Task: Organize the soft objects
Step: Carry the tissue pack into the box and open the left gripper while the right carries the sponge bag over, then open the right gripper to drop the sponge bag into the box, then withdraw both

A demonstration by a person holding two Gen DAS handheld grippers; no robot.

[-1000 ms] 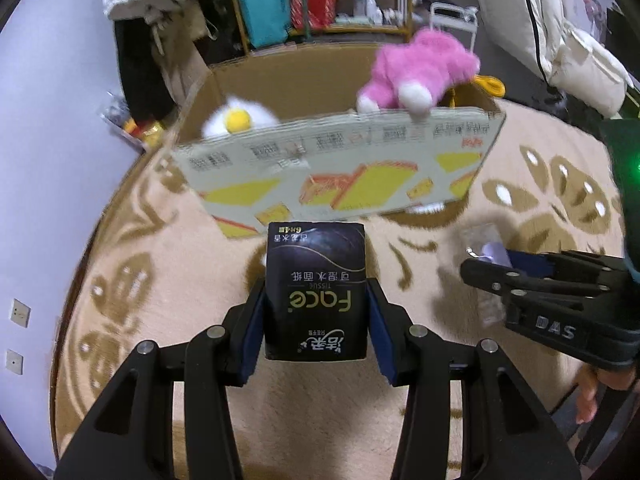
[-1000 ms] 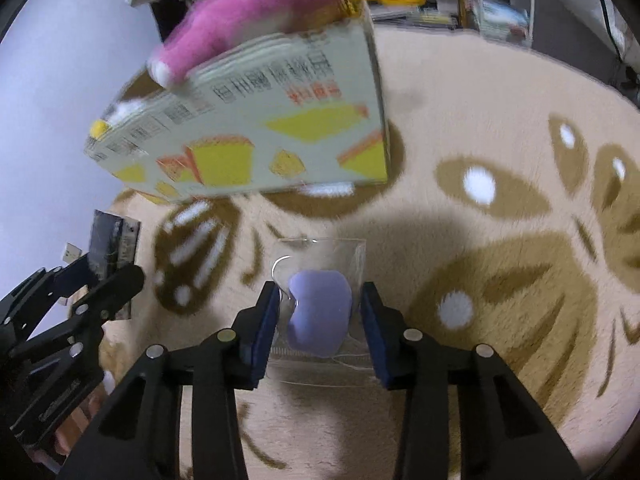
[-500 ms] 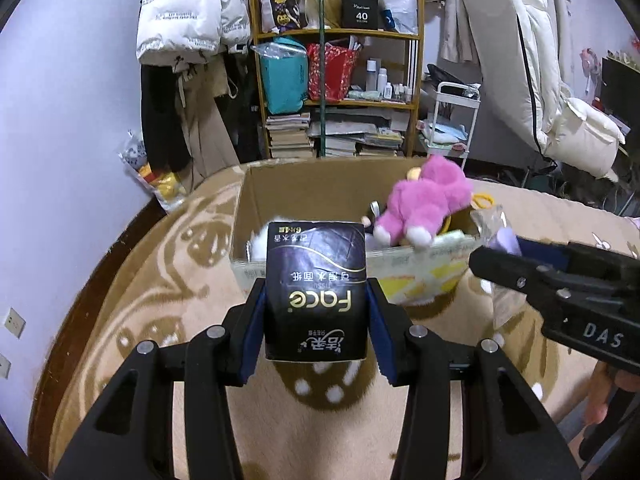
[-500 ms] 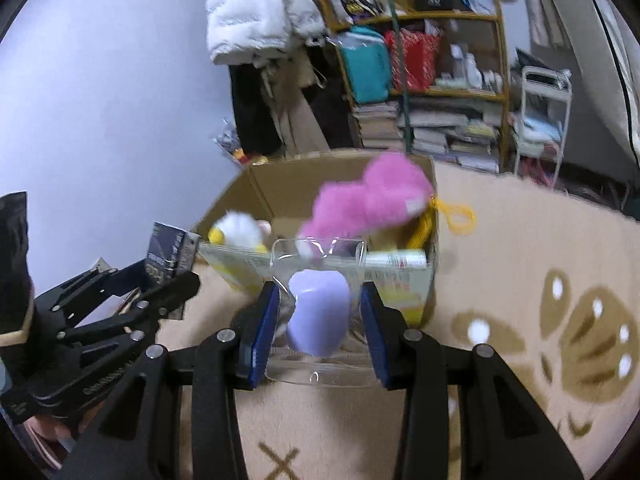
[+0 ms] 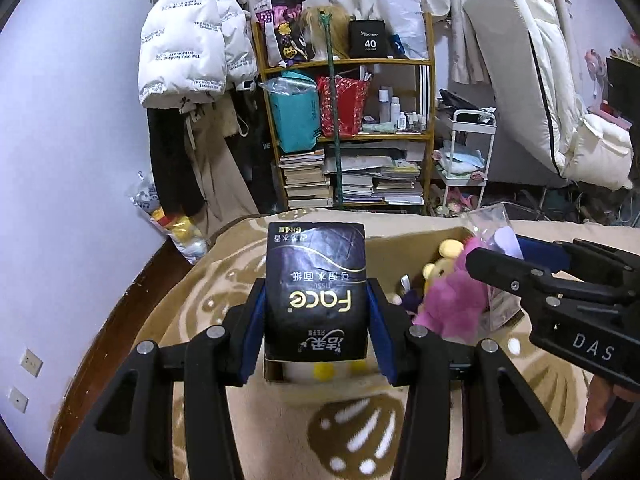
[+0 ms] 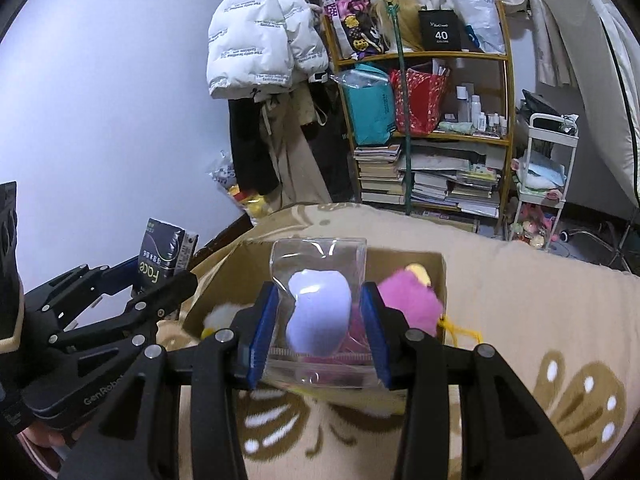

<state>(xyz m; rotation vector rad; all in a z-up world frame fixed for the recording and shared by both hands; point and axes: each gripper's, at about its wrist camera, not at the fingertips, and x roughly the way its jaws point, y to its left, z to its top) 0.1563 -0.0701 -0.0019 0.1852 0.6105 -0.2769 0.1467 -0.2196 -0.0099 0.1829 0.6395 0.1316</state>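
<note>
Gripping a black tissue pack (image 5: 316, 292) between the blue pads of my left gripper (image 5: 316, 322), I hold it upright with its printed face toward the camera and its lettering upside down; both fingers (image 5: 253, 330) press flat against its sides. My right gripper (image 6: 318, 330) clamps a clear plastic pouch (image 6: 320, 280) with a lilac sponge (image 6: 318, 314) inside, the pads pinching the pouch's two edges so the sponge sits between them. Both held things hang over an open cardboard box (image 6: 404, 262) that stands on a beige carpet (image 6: 520, 320) with brown flower shapes; from the left wrist view the tissue pack covers the box's near left corner, and the right gripper (image 5: 516, 256) reaches in from the right with the pouch (image 5: 486, 220) above the box's far side. Inside the box lies a pink plush toy (image 5: 448, 304) beside a yellow plush (image 5: 446, 254), and a white plush with yellow parts (image 6: 214, 318) shows at the box's left end. From the right wrist view the left gripper (image 6: 160, 276) stands to the left of the box, tissue pack (image 6: 162, 256) raised. Beyond the carpet a wooden shelf (image 5: 400, 62) carries stacked books and bags; a white puffer jacket (image 5: 188, 40) hangs on the wall beside it.
</note>
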